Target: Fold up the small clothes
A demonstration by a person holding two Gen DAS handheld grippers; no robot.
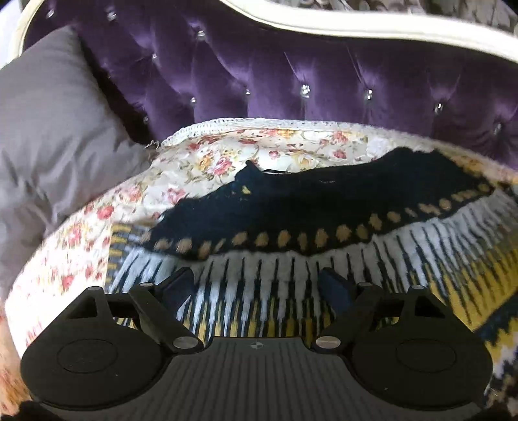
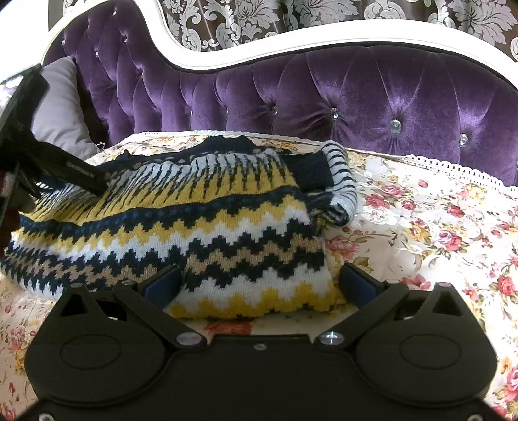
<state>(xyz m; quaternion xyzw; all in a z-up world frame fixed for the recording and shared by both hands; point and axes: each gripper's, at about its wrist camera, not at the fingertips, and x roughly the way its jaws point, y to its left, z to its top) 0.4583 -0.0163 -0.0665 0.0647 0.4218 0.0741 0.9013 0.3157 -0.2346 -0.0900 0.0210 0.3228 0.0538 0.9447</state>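
A small knitted sweater [image 2: 181, 223] with navy, yellow, white and tan zigzag bands lies folded on the floral bedspread [image 2: 421, 226]. One striped sleeve [image 2: 340, 175] is folded over its right side. My right gripper [image 2: 259, 285] is open, its jaws straddling the sweater's near hem. My left gripper [image 1: 259, 285] is open and hovers low over the sweater's white and yellow band [image 1: 291, 268], near the dark navy yoke [image 1: 323, 207]. The left gripper also shows in the right wrist view [image 2: 94, 181], resting on the sweater's left part.
A purple tufted headboard [image 2: 323, 97] with a white frame stands behind the bed. A grey pillow [image 1: 48, 145] lies at the left against it. Patterned wallpaper [image 2: 291, 16] is behind. Open floral bedspread lies to the right of the sweater.
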